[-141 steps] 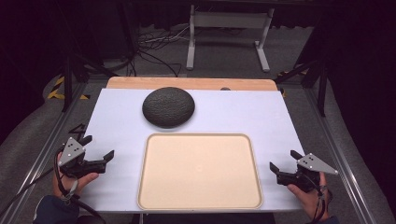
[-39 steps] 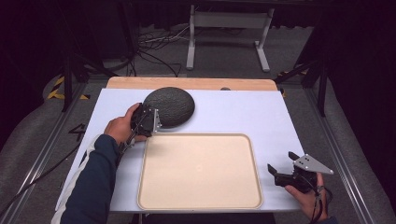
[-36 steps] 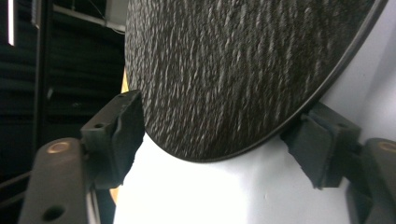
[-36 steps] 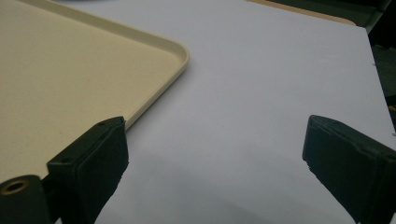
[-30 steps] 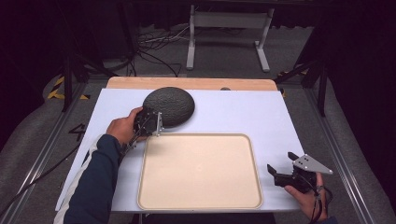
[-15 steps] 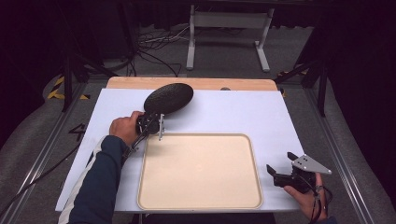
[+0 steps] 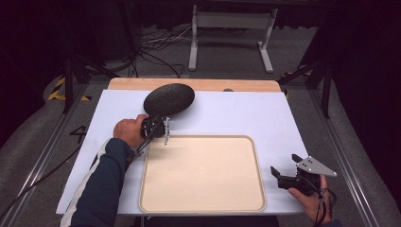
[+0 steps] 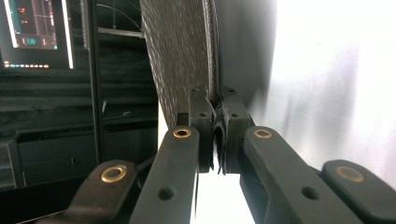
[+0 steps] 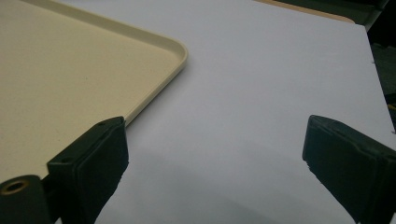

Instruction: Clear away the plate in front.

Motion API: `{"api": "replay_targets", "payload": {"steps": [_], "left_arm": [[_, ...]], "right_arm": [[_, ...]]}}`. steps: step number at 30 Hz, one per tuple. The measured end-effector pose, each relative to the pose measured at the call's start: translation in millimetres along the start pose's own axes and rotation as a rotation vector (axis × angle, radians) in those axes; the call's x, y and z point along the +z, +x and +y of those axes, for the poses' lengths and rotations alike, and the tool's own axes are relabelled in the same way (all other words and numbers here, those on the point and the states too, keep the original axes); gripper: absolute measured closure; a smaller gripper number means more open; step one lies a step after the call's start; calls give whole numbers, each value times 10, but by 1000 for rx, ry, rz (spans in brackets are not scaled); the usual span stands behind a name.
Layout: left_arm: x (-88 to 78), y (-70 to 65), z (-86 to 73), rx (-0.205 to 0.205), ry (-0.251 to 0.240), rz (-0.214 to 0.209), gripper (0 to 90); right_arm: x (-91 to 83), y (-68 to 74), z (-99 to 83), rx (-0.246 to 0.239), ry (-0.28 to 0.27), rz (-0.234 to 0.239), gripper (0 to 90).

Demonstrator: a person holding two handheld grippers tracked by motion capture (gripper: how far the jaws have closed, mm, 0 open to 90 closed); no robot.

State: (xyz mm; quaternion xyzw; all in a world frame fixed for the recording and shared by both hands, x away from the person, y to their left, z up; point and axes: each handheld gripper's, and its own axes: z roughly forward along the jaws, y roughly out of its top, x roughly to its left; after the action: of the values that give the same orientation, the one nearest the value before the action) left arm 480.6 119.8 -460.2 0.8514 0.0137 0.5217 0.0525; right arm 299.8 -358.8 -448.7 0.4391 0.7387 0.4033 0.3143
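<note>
A dark grey round woven mat (image 7: 169, 98) stands tilted up at the back of the white sheet, its near edge lifted. My left gripper (image 7: 158, 118) is shut on that near edge, just behind the back left corner of the beige tray (image 7: 203, 175). In the left gripper view the jaws (image 8: 215, 100) pinch the thin rim of the mat (image 8: 177, 46), which rises edge-on above them. My right gripper (image 7: 284, 164) rests open near the table's front right, beside the tray's right edge. In the right gripper view its jaws (image 9: 215, 149) stand wide over bare white sheet, the tray's corner (image 9: 93, 70) to their left.
A white sheet (image 7: 236, 113) covers the table, with a strip of bare wood (image 7: 198, 85) behind it. A metal stand (image 7: 231, 28) and cables sit on the floor beyond. A lit screen (image 8: 37, 32) shows off to the side in the left gripper view.
The left hand came from the front left to the mat, which lay flat. Its jaws closed on the near edge and tipped the mat up. The right hand stayed put.
</note>
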Motion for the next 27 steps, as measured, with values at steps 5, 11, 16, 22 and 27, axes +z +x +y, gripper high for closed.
{"api": "replay_targets", "payload": {"steps": [5, 11, 16, 22, 27], "left_arm": [[-105, 61, -5, -26, -16, 9, 867], [-279, 79, 43, -16, -41, 33, 865], [-419, 94, 82, -19, -53, 53, 864], [-602, 140, 114, -29, -84, 74, 862], [-812, 123, 136, -22, -137, 97, 861]], "right_arm": [[-5, -3, 4, 0, -4, -4, 75], [-6, 10, 11, -3, -3, -1, 75], [-20, 15, 20, -5, -8, -1, 75], [-42, 0, 26, -1, -17, -5, 75], [-57, -14, 30, 6, -26, -9, 75]]}}
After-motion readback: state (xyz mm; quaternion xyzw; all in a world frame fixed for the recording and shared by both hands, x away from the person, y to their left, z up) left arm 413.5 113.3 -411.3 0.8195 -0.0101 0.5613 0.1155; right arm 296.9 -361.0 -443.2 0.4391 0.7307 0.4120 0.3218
